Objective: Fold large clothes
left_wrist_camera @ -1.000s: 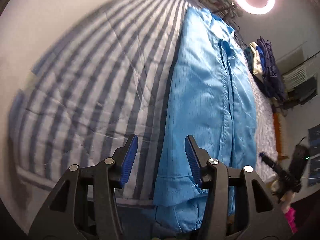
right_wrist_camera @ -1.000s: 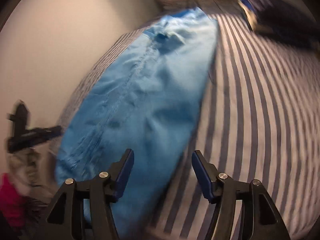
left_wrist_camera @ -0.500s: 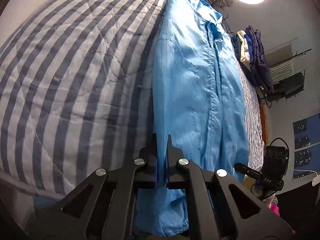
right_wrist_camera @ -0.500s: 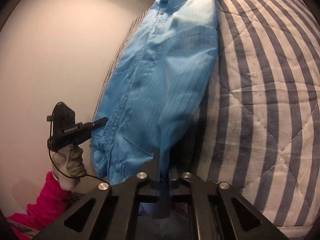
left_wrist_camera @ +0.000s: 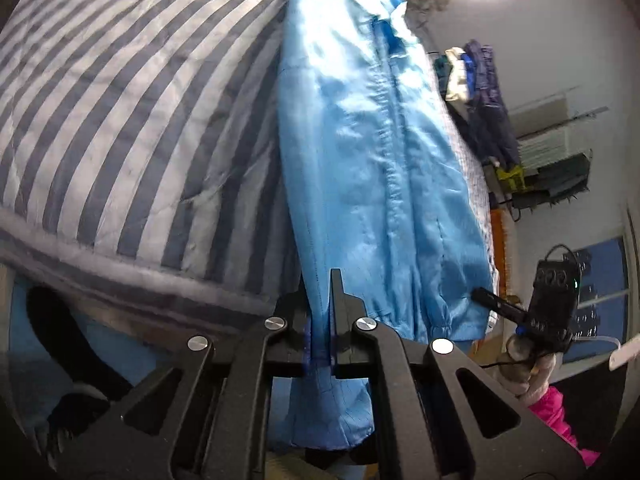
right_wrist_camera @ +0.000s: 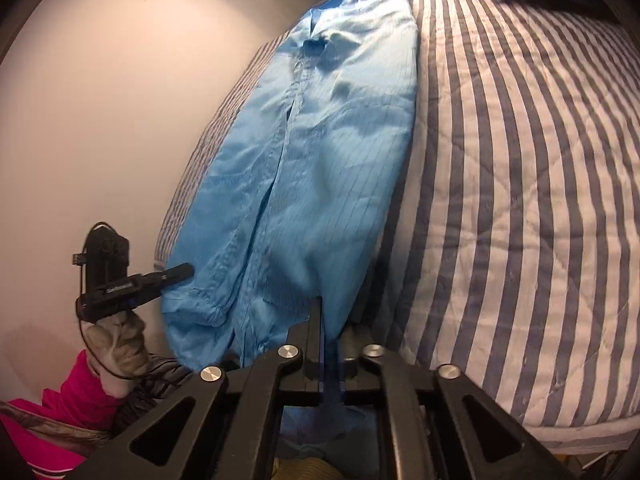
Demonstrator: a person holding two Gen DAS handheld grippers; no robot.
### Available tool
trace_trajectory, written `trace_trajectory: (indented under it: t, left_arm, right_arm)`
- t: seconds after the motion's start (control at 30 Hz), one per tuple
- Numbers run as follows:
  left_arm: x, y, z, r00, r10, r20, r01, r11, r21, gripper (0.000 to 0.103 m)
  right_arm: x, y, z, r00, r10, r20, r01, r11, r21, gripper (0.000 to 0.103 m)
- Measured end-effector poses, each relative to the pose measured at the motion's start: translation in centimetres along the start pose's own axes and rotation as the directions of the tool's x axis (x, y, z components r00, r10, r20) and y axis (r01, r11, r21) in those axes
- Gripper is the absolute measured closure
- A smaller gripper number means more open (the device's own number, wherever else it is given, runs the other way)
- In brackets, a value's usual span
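The blue coat (left_wrist_camera: 372, 152) lies lengthwise on the bed, on a grey-and-white striped quilt (left_wrist_camera: 120, 120), collar at the far end, hem hanging over the near edge. The left tool (left_wrist_camera: 320, 312) is clamped on the hem at one long edge; the right tool (right_wrist_camera: 330, 332) is clamped on the hem at the other. Broad striped quilt lies open beside each long edge. The fabric is thin, glossy, finely pinstriped, with a front placket running its length.
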State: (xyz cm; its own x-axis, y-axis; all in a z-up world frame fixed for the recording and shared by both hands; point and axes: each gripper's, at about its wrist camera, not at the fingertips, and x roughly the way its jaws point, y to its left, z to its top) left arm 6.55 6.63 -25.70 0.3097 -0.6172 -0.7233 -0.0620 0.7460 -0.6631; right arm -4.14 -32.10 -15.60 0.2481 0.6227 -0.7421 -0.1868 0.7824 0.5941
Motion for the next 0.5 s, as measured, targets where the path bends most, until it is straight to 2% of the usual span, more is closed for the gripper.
trace_trajectory:
  t: [0.07,0.13,0.27,0.33,0.37,0.4,0.5]
  left_arm:
    - [-0.2,0.2,0.0,1.0,0.004,-0.001,-0.004,1.0,-0.001,0.096]
    - [-0.3,0.3,-0.1,1.0,0.012,-0.008,-0.012,1.0,0.012,0.096]
    - [0.2,0.4,-0.6,0.999,0.0,-0.038,0.001,1.0,0.027,0.096]
    - [0.4,0.3,-1.0,0.999,-0.002,-0.049,0.004,0.999,0.043,0.097]
    - [0.3,-0.1,-1.0,0.999,-0.001,-0.044,0.004,0.998,0.06,0.1]
    - [0.0,-0.3,-1.1,0.999,-0.003,-0.036,0.006,0.998,0.067,0.101]
    - [-0.9,-0.9,-0.9,0.998,-0.055,-0.015,0.056,0.997,0.044,0.102]
  right_arm:
    - [0.1,0.1,-0.3,1.0,-0.023,-0.004,0.023,1.0,-0.015,0.063]
    - [0.5,0.0,-0.8,1.0,-0.019,-0.014,0.019,1.0,-0.012,0.062]
    - [1.9,-1.2,-1.5,0.996,0.045,-0.071,-0.043,0.999,0.023,0.064]
    - [2.5,-1.2,-1.7,0.992,0.087,-0.088,-0.085,0.996,0.021,0.069]
    - [2.5,-0.9,-1.7,0.99,0.104,-0.093,-0.104,0.995,0.013,0.077]
    - [2.7,-0.6,-1.6,0.988,0.122,-0.096,-0.122,0.992,0.01,0.09]
    - [3.1,0.0,-0.6,0.979,0.19,-0.079,-0.188,0.982,0.031,0.101]
